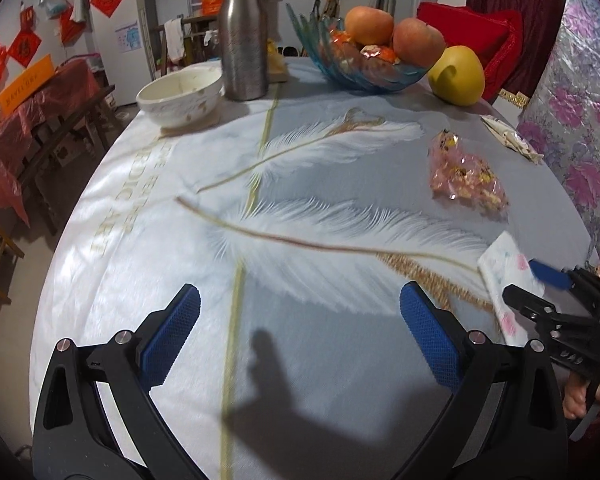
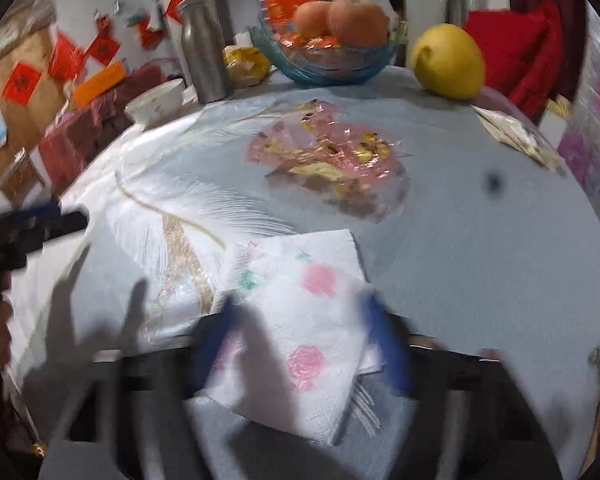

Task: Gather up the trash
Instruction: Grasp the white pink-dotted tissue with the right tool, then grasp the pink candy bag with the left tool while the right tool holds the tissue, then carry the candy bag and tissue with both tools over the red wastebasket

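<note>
A white paper napkin [image 2: 300, 272] with pink flower prints lies on the feather-print tablecloth [image 1: 320, 360] near the table's front right. My right gripper [image 2: 300, 314] is blurred and straddles it, blue pads against its two side edges. The left wrist view shows the same gripper [image 1: 530, 284] with its fingers close together on the napkin [image 1: 500, 260]. My left gripper [image 1: 300, 300] hovers open and empty over bare cloth left of the napkin, and it also shows as a blur [image 2: 60, 214]. Farther back lie a crumpled pink wrapper [image 1: 466, 176] [image 2: 332, 160] and a whitish packet [image 1: 512, 140] [image 2: 516, 136].
At the table's far side stand a white bowl [image 1: 180, 96], a steel bottle [image 1: 244, 36], a blue glass fruit bowl [image 1: 360, 68] and a yellow fruit [image 1: 456, 74]. A flowered cover [image 1: 580, 128] borders the right edge. Red-draped furniture [image 1: 20, 128] stands off to the left.
</note>
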`<state>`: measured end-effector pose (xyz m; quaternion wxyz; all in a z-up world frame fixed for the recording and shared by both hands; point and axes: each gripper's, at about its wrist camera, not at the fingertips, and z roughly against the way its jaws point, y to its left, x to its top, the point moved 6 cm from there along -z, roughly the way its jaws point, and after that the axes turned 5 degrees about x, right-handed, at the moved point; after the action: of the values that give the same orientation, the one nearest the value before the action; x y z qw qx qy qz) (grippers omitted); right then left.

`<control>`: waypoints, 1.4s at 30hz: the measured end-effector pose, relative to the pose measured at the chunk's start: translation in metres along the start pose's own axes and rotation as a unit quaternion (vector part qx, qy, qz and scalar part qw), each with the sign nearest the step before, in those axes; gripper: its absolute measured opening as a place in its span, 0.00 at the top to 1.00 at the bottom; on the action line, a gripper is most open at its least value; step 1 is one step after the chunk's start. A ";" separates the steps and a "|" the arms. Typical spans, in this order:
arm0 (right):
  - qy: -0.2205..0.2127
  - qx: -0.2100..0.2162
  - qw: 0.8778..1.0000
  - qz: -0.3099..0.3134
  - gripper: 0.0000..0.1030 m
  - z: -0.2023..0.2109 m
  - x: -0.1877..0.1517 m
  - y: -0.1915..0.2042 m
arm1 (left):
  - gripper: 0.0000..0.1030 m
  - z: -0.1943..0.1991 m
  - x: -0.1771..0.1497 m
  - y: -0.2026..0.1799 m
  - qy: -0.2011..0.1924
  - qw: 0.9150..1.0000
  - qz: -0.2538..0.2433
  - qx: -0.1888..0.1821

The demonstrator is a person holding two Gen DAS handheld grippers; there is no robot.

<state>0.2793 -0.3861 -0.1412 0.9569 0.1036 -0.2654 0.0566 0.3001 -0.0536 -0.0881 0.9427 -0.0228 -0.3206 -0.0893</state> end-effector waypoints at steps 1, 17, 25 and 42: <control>0.000 0.010 1.000 -0.001 0.97 0.001 0.000 0.001 | 0.07 -0.002 0.004 -0.003 -0.001 1.000 -0.003 -0.001; -0.096 0.115 0.984 -0.094 0.97 0.042 -0.003 -0.036 | 0.07 -0.045 0.067 -0.116 -0.002 0.995 -0.062 -0.075; -0.100 0.142 0.979 -0.107 0.95 0.045 -0.005 -0.038 | 0.10 -0.082 0.097 -0.150 0.007 0.995 -0.058 -0.078; -0.107 0.148 0.977 -0.114 0.95 0.048 -0.007 -0.040 | 0.86 -0.039 0.081 -0.120 -0.027 0.995 -0.050 -0.083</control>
<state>0.2561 -0.4366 -0.1109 0.8971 0.2792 -0.3413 -0.0254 0.3646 -0.1882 -0.0710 0.9230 -0.0869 -0.3382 -0.1617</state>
